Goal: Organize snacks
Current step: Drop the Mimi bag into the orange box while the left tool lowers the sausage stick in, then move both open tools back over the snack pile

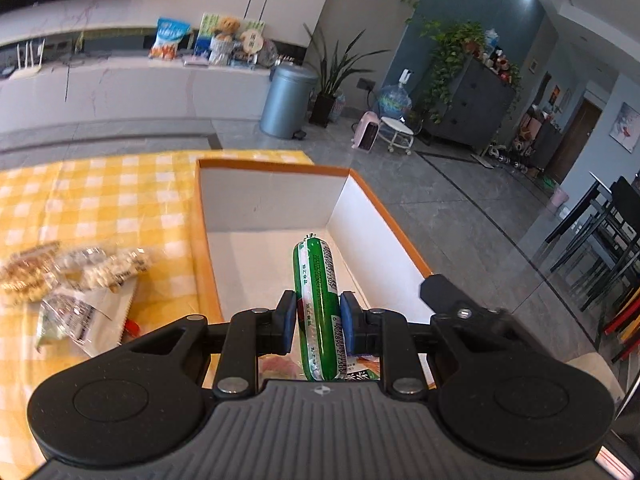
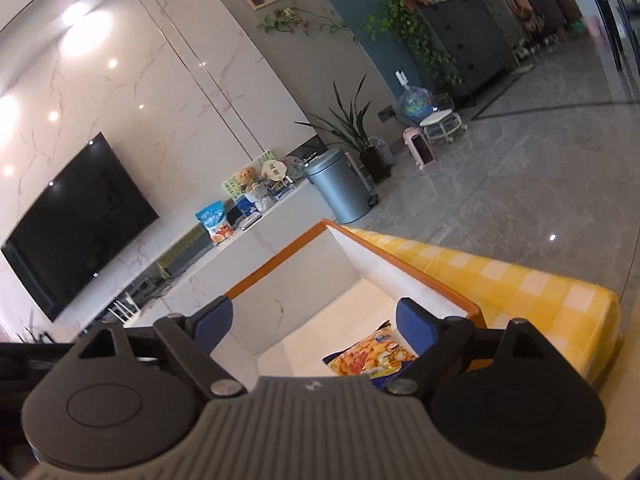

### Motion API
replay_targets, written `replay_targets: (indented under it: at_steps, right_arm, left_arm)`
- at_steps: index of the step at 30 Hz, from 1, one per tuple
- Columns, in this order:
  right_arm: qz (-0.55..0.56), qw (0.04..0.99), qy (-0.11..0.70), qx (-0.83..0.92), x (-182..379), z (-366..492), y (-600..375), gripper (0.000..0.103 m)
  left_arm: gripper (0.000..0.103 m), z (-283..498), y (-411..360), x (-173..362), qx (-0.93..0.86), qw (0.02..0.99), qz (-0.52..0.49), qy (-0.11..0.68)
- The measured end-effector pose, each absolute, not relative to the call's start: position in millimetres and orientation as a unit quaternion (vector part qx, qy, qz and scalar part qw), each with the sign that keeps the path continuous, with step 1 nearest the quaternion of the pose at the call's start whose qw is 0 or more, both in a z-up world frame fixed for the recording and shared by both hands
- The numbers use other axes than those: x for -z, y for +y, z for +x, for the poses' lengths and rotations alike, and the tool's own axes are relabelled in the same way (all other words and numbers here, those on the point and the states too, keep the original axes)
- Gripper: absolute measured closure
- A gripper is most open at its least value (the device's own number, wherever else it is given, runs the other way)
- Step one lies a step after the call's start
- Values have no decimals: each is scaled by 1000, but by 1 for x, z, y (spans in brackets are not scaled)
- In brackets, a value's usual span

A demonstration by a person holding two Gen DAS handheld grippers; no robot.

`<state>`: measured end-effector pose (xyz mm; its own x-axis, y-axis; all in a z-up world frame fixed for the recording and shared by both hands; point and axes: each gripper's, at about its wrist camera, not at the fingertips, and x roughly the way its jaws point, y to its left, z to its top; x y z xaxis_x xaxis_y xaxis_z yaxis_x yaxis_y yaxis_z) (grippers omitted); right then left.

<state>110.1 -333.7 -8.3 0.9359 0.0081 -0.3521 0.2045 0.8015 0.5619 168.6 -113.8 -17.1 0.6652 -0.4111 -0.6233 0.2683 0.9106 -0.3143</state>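
My left gripper (image 1: 318, 309) is shut on a green sausage stick (image 1: 317, 304) and holds it above the inside of an orange-rimmed white box (image 1: 276, 165). Several clear-wrapped snack packs (image 1: 76, 276) lie on the yellow checked tablecloth left of the box. My right gripper (image 2: 316, 320) is open and empty, hovering over the same box (image 2: 360, 240). A yellow and orange snack bag (image 2: 368, 356) lies on the box floor below the right fingers. A black part of the other gripper (image 1: 440, 288) shows at the box's right rim.
The table with the yellow checked cloth (image 1: 100, 192) ends just past the box; grey tiled floor lies beyond. A grey bin (image 1: 286, 100), a potted plant (image 1: 336, 80) and a white counter with items stand farther off. Dark chairs (image 1: 600, 240) are at the right.
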Motion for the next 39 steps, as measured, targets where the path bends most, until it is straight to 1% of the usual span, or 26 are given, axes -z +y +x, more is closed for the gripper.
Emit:
replay_targets:
  at_steps: [4,7,11,17,18,20,22,26,35,39]
  right_arm:
    - [314,934,160,57,8,106,-335,13]
    - [320,932,164,51,9,108,-335,13]
    - [314,934,162,50,8,108,-332,13]
    - [320,932,164,49,8,108,-336,13]
    - [322,931,164,50,9,108,-336,13]
    - [330,928,163,51,9,107,-337,13]
    - [339,925,163,53,10,107,-340,13]
    - [335,926,165,55,10,108,-339,12]
    - [312,938,148,42,5,104,-330,12]
    - [321,934,153,25,4,104,-325,12]
  left_arm:
    - [77,175,-120,27,184,907,-98,367]
    - [77,179,-123,34,171,910,-92,367]
    - [77,187,-120,42,183,898,-117,383]
    - [76,187,-117,46,204,891,-141,381]
    - [73,187,-117,45,211,888,-147,381]
    - [45,188,-116,44,217,881,-155,390]
    - [37,187,-113,41,212,883,-157,389]
    - [30,180,-111,35,194,896,-141,374]
    - [30,166,-97,15,175,909,-115,359]
    - [30,158,-87,2,154,918,-98,353]
